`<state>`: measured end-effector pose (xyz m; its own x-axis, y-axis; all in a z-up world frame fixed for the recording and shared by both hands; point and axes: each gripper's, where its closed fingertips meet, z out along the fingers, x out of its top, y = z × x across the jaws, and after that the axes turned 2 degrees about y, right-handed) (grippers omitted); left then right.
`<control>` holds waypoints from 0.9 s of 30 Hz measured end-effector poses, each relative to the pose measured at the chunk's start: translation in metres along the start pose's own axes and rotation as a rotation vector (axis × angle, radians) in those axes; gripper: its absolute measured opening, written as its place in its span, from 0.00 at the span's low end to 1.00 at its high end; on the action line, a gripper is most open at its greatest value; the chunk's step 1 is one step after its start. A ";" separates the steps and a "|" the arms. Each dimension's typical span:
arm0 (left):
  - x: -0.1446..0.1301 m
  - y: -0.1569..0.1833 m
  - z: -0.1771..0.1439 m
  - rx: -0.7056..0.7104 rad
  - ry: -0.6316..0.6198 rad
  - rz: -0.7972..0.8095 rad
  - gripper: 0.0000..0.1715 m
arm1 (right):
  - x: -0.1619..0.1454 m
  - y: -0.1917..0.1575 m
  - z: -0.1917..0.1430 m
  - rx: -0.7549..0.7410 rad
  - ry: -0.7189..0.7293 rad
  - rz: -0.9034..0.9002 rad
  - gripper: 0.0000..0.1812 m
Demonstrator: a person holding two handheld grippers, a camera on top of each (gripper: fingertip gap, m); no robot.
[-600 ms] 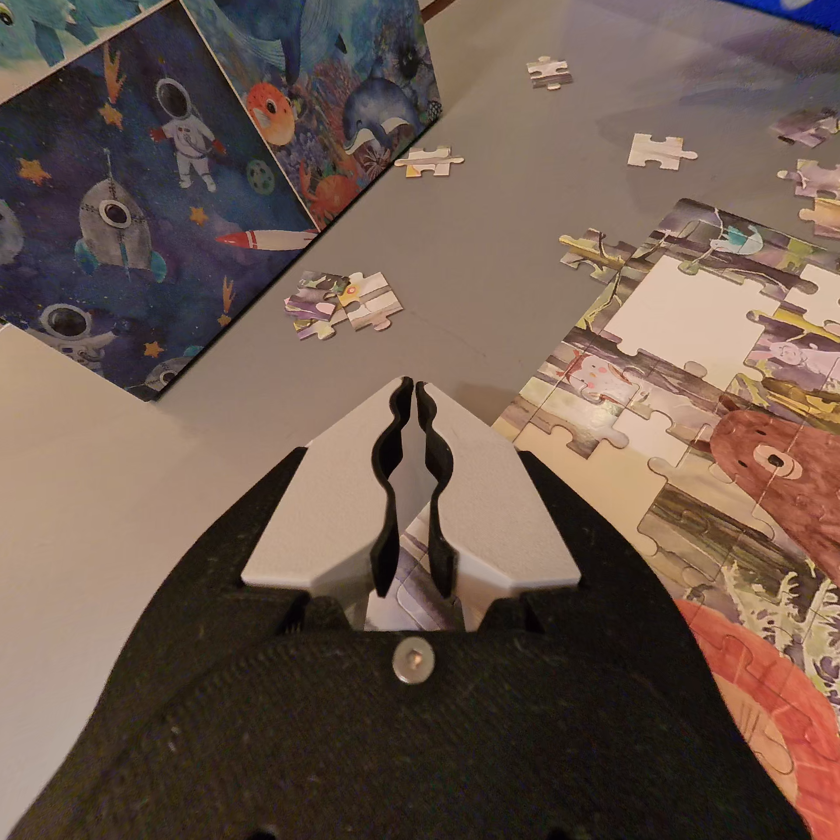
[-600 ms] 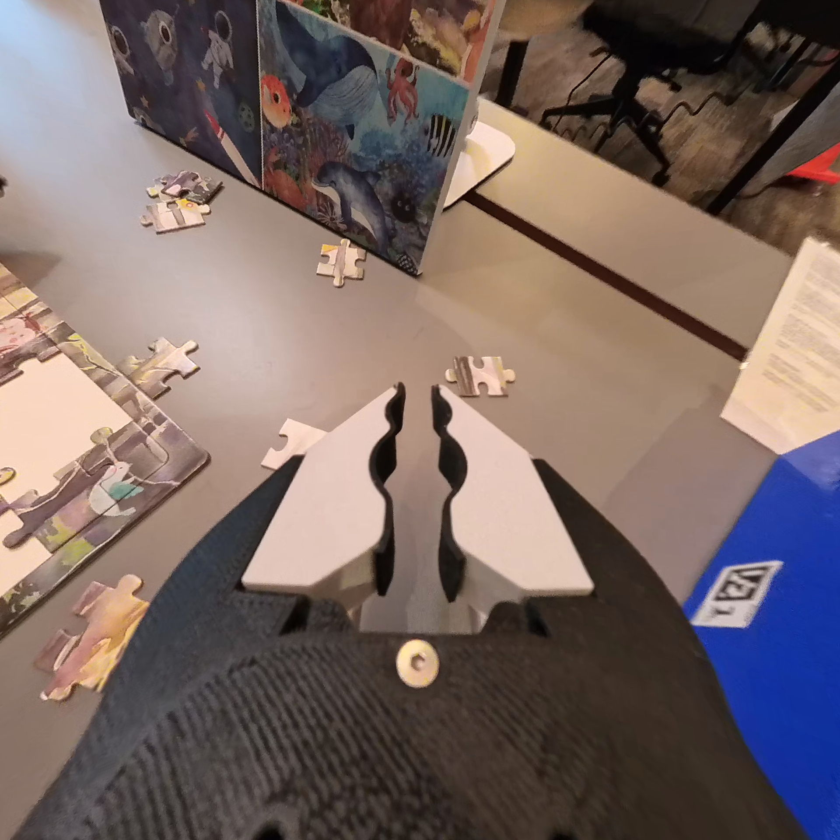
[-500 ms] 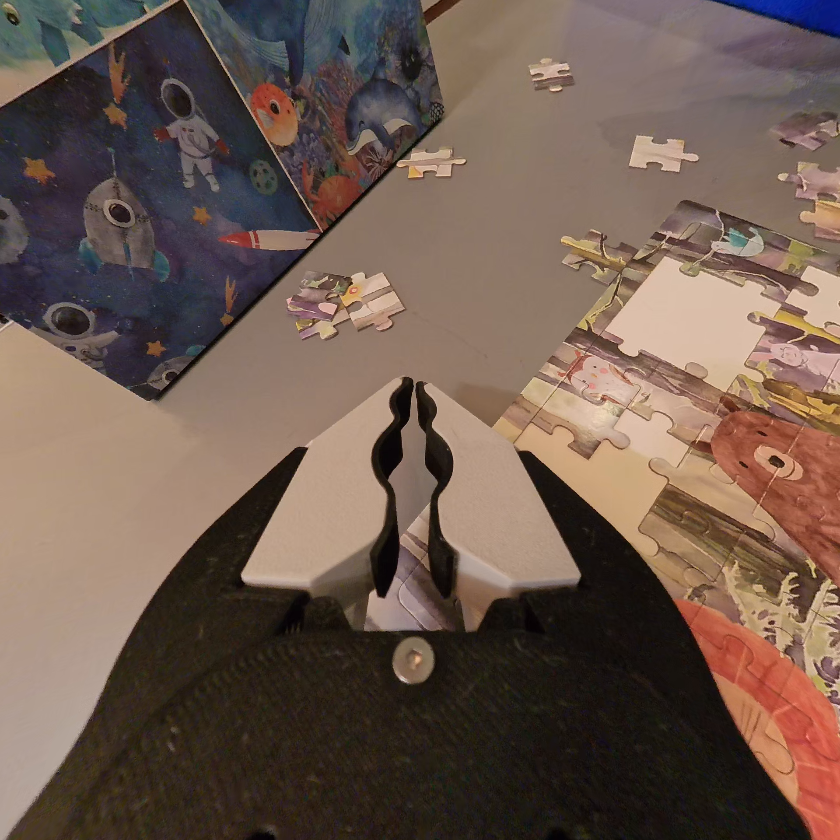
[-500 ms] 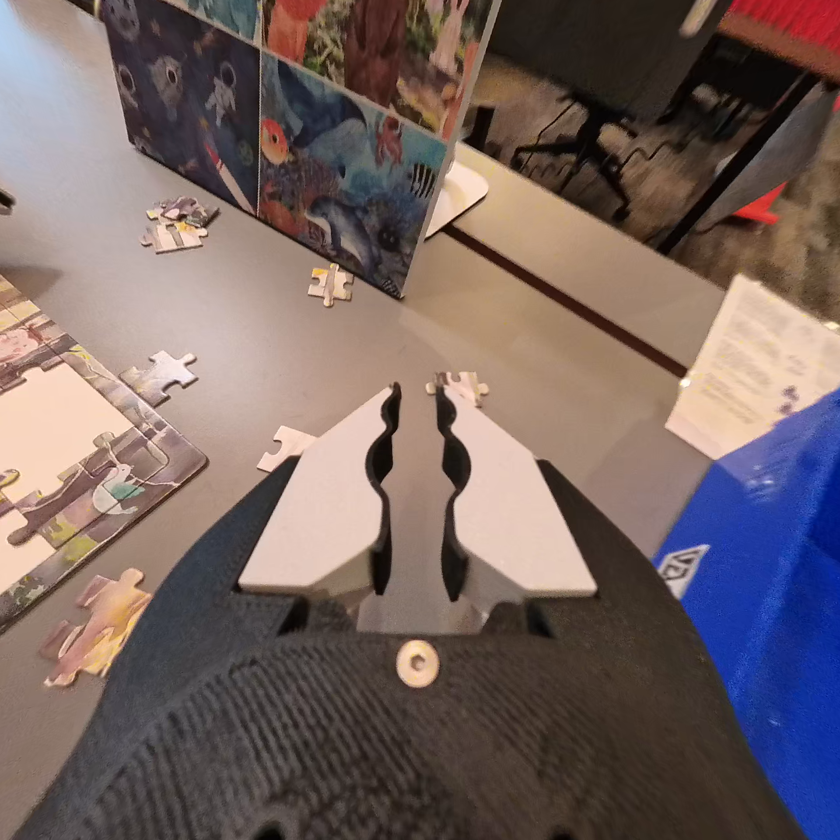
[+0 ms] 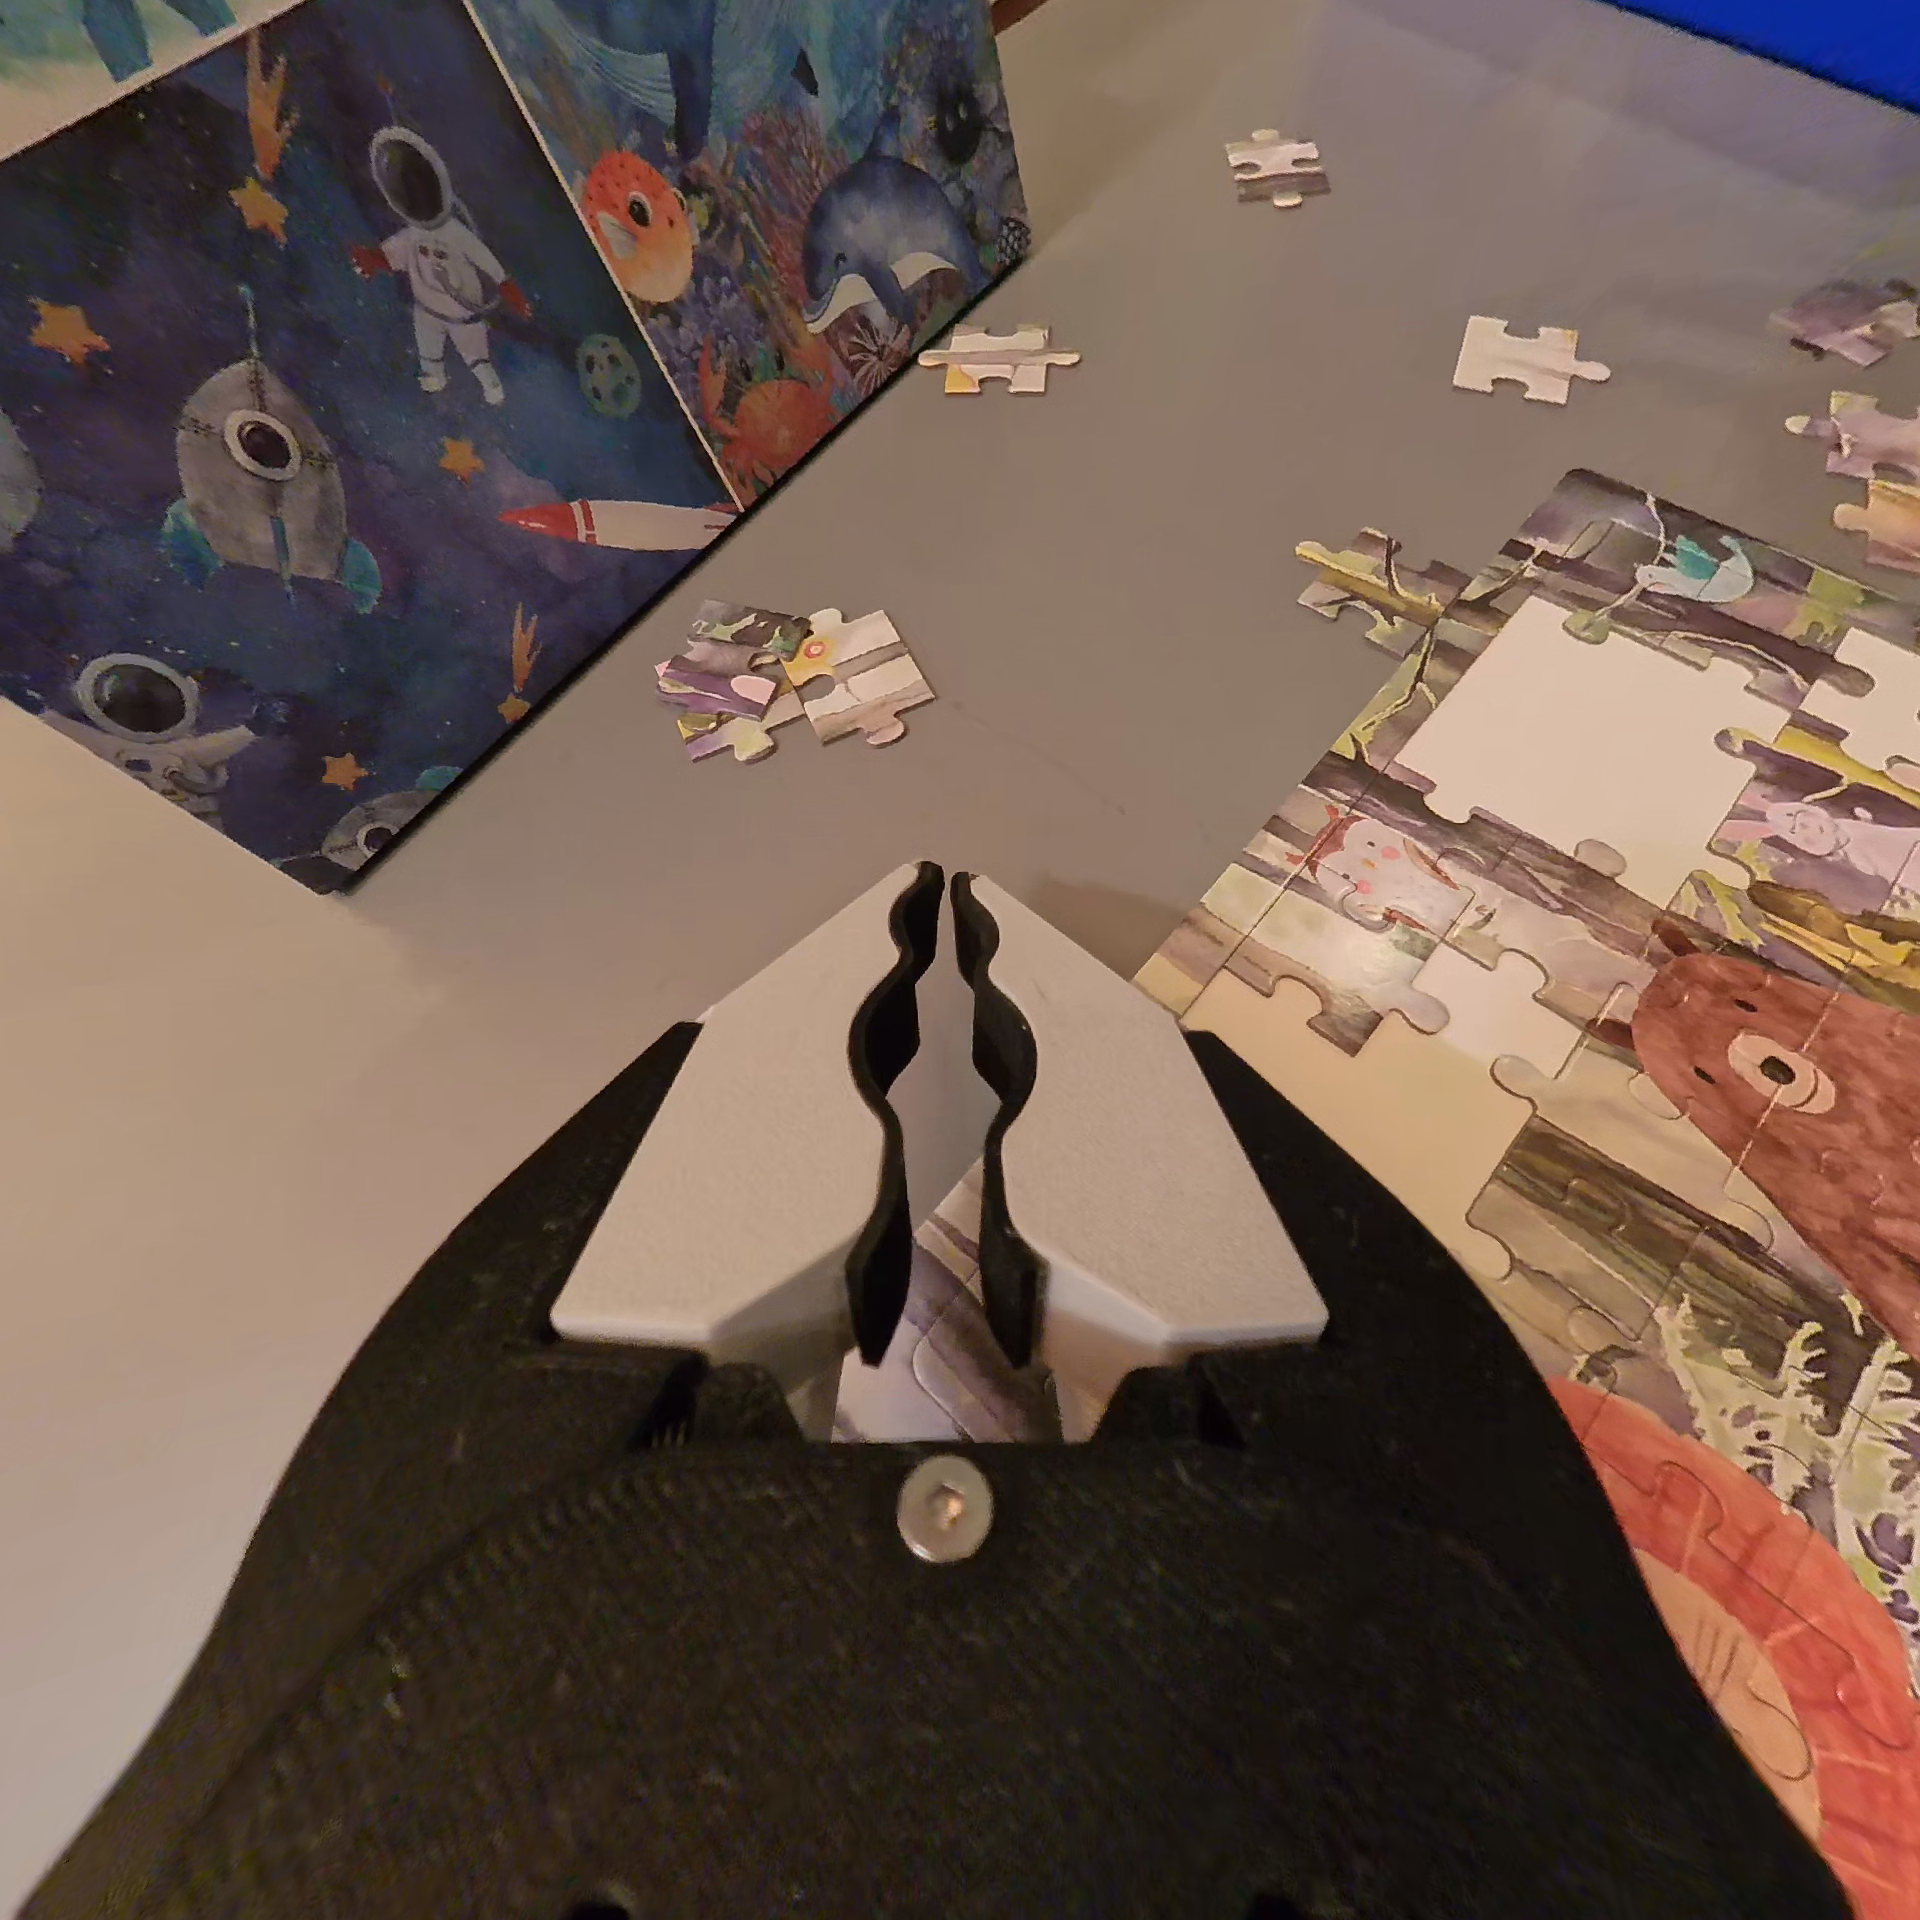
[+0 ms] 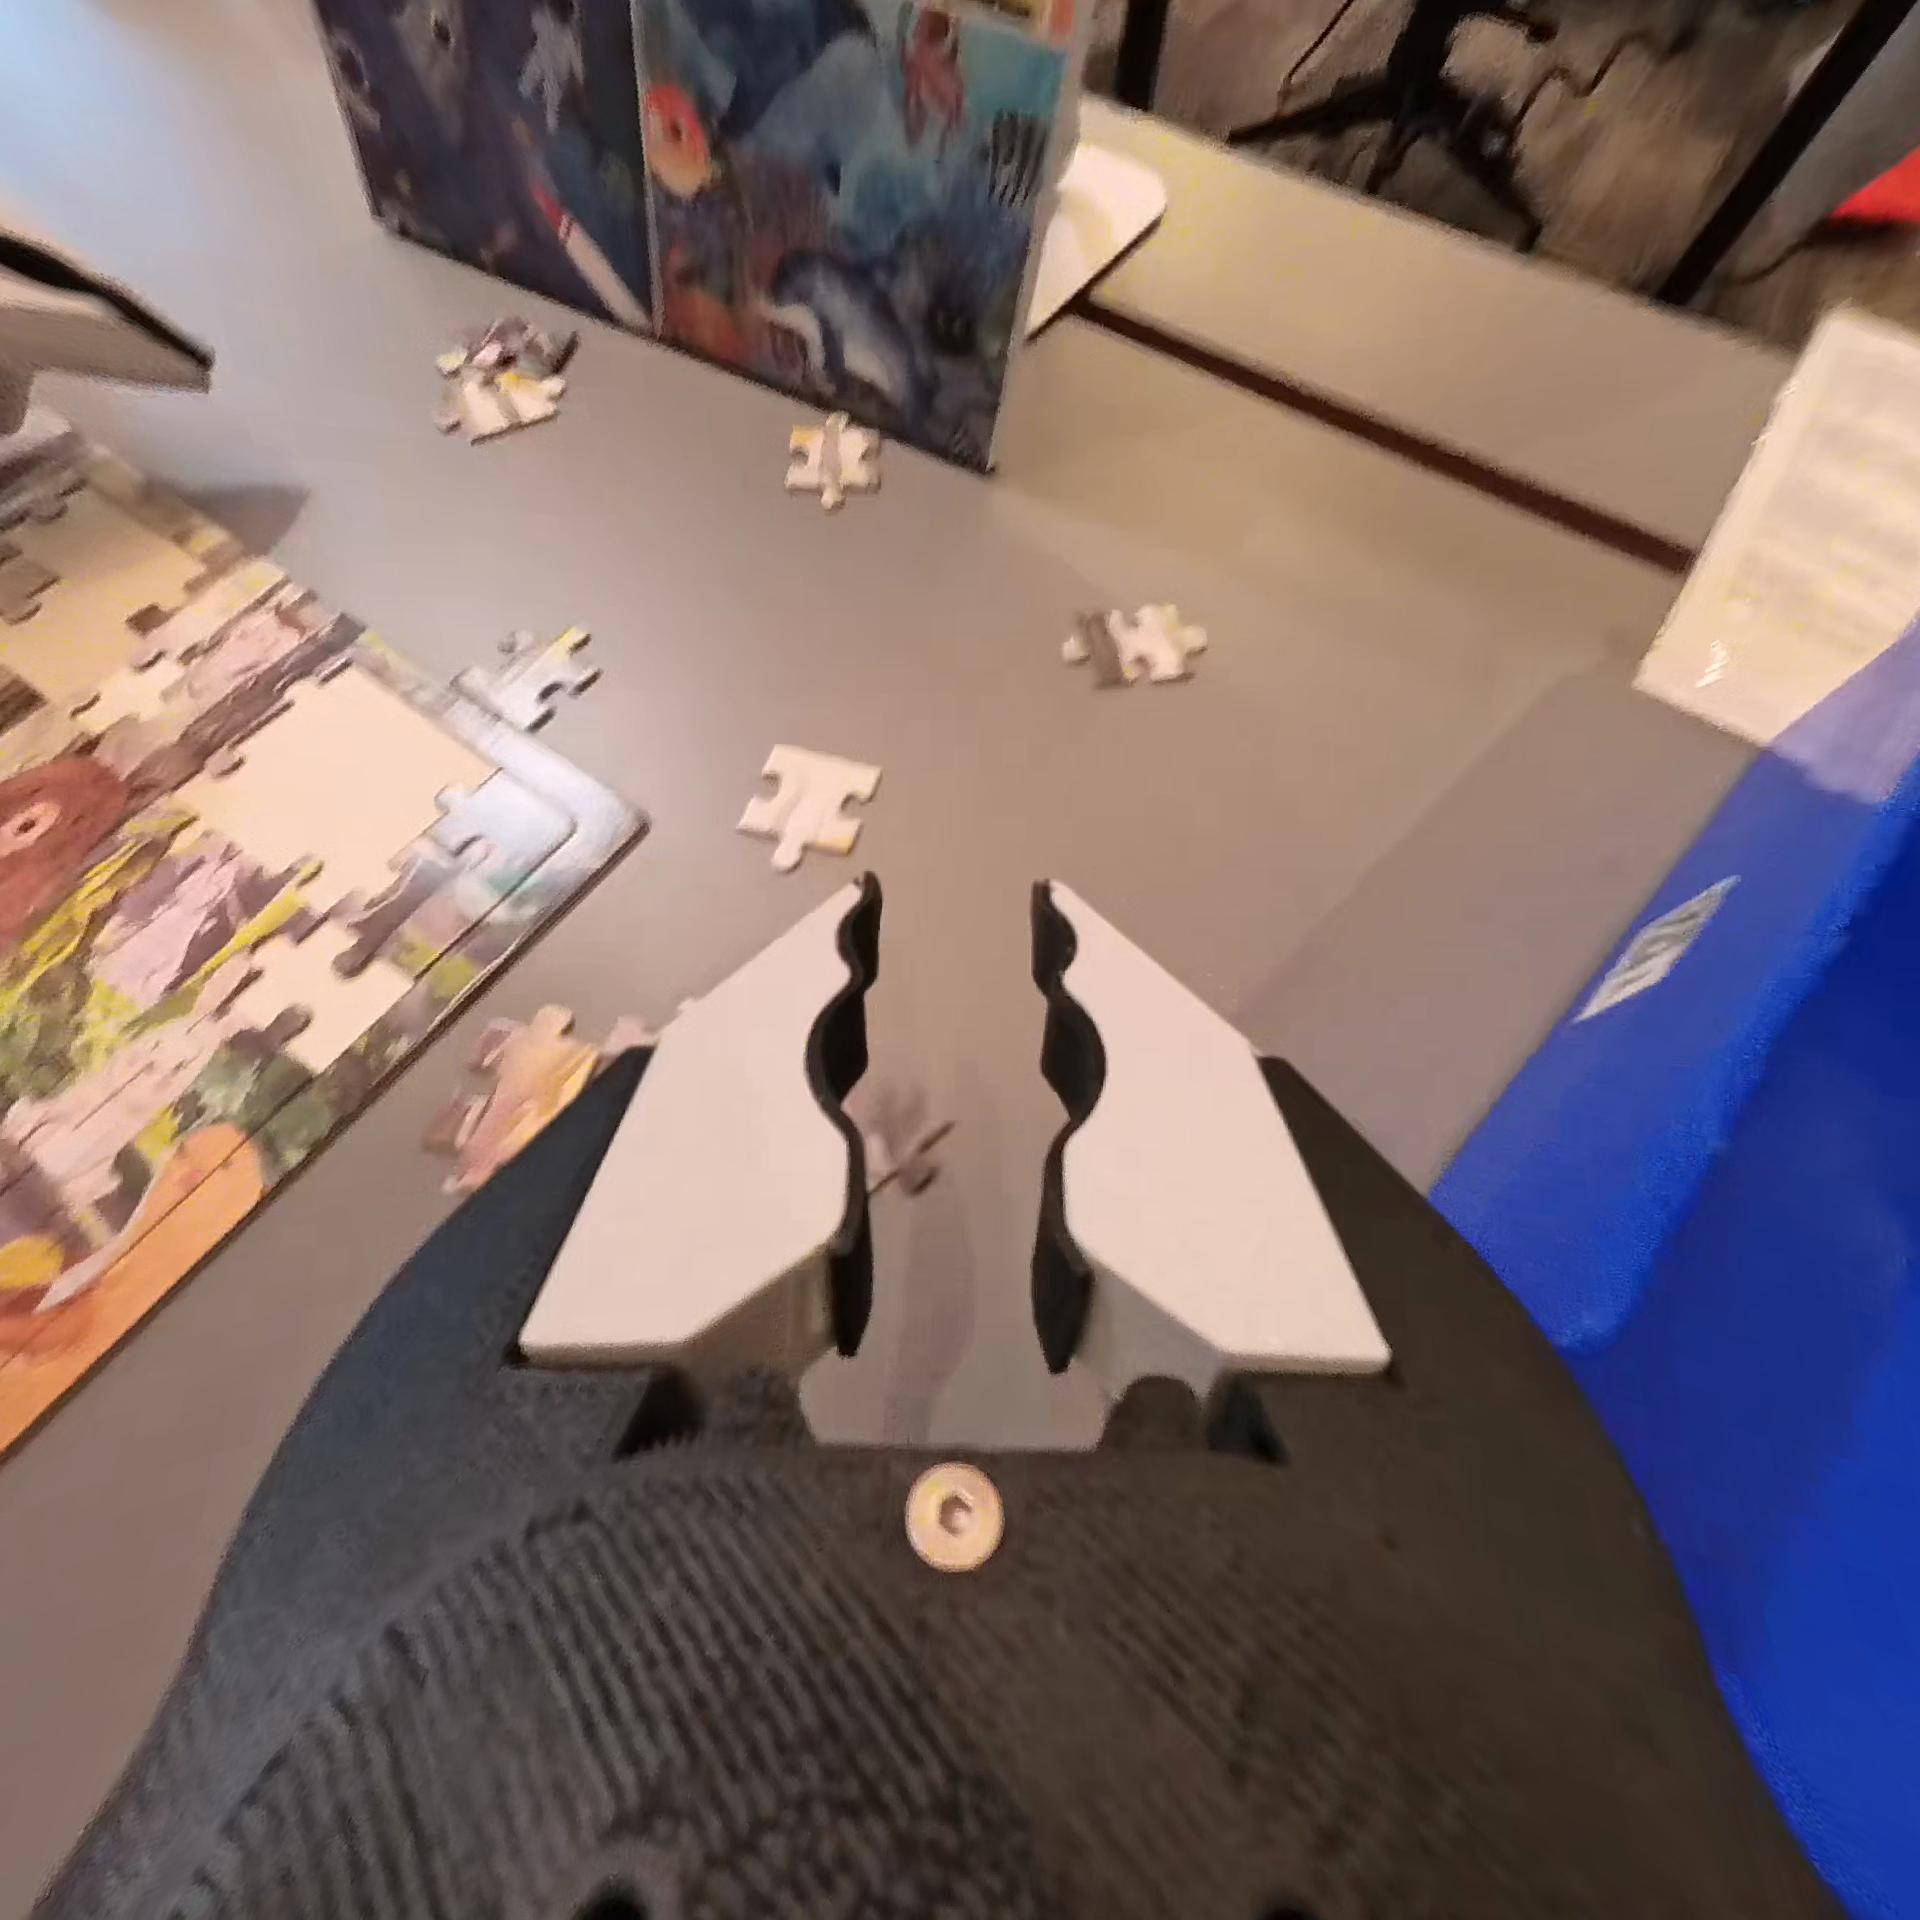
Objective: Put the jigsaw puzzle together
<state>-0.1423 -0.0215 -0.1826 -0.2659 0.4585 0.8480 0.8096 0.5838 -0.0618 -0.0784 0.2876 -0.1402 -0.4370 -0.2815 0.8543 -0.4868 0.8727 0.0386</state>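
Note:
The partly built jigsaw puzzle (image 5: 1766, 1091) lies on the grey table, with a brown bear, an orange shape and blank white gaps (image 5: 1590, 727). It also shows in the right wrist view (image 6: 260, 831). My left gripper (image 5: 935, 878) is shut and empty, hovering over the puzzle's left corner. My right gripper (image 6: 951, 894) is open and empty above the table, right of the puzzle. A small loose piece (image 6: 899, 1132) lies on the table below, seen between its fingers. A face-down white piece (image 6: 810, 805) lies just ahead of the tips.
Loose pieces are scattered about: a small cluster (image 5: 800, 675), singles (image 5: 997, 358), (image 5: 1522, 358), (image 6: 1132, 644), (image 6: 530, 1081). An upright picture box (image 5: 364, 416) stands at the back. A blue box (image 6: 1714, 1143) and a paper sheet (image 6: 1818, 540) lie to the right. One gripper's finger ends stand about 35 cm off the other's.
My right gripper has opened wider and drawn back toward the puzzle, so more pieces show ahead of it. The left gripper has hardly moved.

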 end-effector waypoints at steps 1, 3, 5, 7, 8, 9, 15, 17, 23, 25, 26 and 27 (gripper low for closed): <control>0.000 -0.001 0.000 -0.003 0.001 -0.009 0.00 | -0.010 -0.009 0.001 0.048 -0.028 0.016 0.16; 0.000 -0.001 0.000 -0.009 -0.003 -0.021 0.00 | -0.032 -0.024 0.004 0.132 -0.092 0.042 0.19; -0.001 -0.001 0.001 -0.011 -0.010 -0.021 0.01 | -0.053 -0.026 0.008 0.149 -0.161 0.041 0.22; -0.002 0.000 0.002 -0.006 -0.015 -0.012 0.01 | -0.067 -0.027 0.011 0.151 -0.211 0.035 0.26; -0.002 0.000 0.002 -0.003 -0.018 -0.006 0.01 | -0.071 -0.027 0.011 0.151 -0.224 0.032 0.28; -0.002 0.000 0.002 -0.002 -0.020 -0.002 0.01 | -0.071 -0.027 0.011 0.149 -0.221 0.032 0.28; -0.002 0.000 0.002 -0.005 -0.017 -0.008 0.01 | -0.085 -0.054 -0.019 0.282 -0.367 0.071 0.27; -0.002 0.000 0.002 -0.007 -0.017 -0.008 0.01 | -0.081 -0.078 -0.025 0.400 -0.350 0.077 0.25; -0.004 0.001 0.003 0.002 -0.029 0.012 0.01 | -0.052 -0.053 -0.009 0.230 -0.122 0.012 0.25; -0.003 0.001 0.003 0.003 -0.028 0.007 0.01 | -0.062 -0.037 -0.003 0.153 -0.157 0.025 0.26; -0.003 0.000 0.003 0.002 -0.027 0.002 0.01 | -0.067 -0.035 -0.001 0.149 -0.174 0.042 0.29; -0.003 0.000 0.002 0.001 -0.025 -0.003 0.01 | -0.071 -0.036 0.000 0.152 -0.185 0.053 0.32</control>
<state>-0.1430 -0.0214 -0.1865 -0.2815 0.4730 0.8349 0.8083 0.5857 -0.0593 -0.0302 0.2763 -0.2021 -0.5890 -0.3173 0.7433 -0.5615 0.8221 -0.0940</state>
